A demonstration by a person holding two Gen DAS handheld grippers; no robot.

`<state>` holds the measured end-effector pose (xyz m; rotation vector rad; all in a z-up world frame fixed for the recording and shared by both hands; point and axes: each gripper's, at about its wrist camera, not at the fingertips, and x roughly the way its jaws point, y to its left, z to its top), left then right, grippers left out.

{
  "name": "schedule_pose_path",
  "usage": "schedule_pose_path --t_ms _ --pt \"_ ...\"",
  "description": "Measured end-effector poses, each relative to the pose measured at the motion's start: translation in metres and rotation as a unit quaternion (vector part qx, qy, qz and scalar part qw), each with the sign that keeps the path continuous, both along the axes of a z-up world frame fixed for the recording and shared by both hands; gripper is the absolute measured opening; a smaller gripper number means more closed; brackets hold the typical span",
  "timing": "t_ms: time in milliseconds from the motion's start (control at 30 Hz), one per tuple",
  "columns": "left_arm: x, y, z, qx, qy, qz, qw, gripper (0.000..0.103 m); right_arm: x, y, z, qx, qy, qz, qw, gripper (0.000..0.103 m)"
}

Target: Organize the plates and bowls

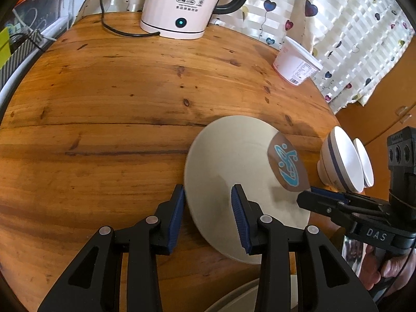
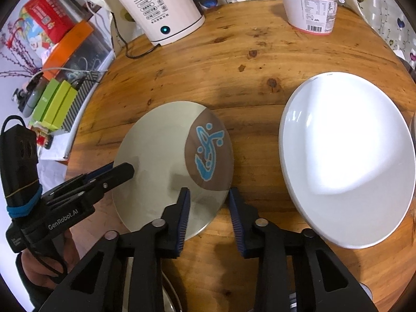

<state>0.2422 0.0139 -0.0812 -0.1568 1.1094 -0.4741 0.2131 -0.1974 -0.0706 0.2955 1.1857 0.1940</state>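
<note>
A beige plate (image 1: pixel 234 166) with a brown patch and blue fish drawing lies flat on the round wooden table (image 1: pixel 104 104); it also shows in the right wrist view (image 2: pixel 156 150). My left gripper (image 1: pixel 208 195) is open, its fingers straddling the plate's left rim. My right gripper (image 2: pixel 209 197) is open, straddling the plate's right rim. A large white plate (image 2: pixel 345 156) lies to the right. A white bowl with a dark stripe (image 1: pixel 340 158) stands tilted at the table's right edge.
A white electric kettle (image 2: pixel 161 7) with its black cord stands at the back. A white lidded tub (image 2: pixel 312 5) stands at the back right. Boxes and clutter (image 2: pixel 57 96) lie off the table's left. A curtain (image 1: pixel 351 39) hangs behind.
</note>
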Motion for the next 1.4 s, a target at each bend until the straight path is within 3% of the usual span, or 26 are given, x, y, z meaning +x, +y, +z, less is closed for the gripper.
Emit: schedule_pose_path --t_ms 167,733,1400 --pt "0.001 0.0 0.0 0.003 -0.003 0.001 1.0 0.038 0.001 0.0 0.0 -0.001 -0.003 -0.001 1.0 0.019" --pt "-0.014 0.01 0.02 0.006 -0.021 0.011 0.9997 0.038 -0.006 0.006 0.014 -0.002 -0.023 0.01 1.0 0.019" --pt "-0.075 0.026 0.042 0.004 -0.036 0.042 0.9984 0.038 -0.05 0.023 0.035 -0.003 -0.043 0.038 0.998 0.019"
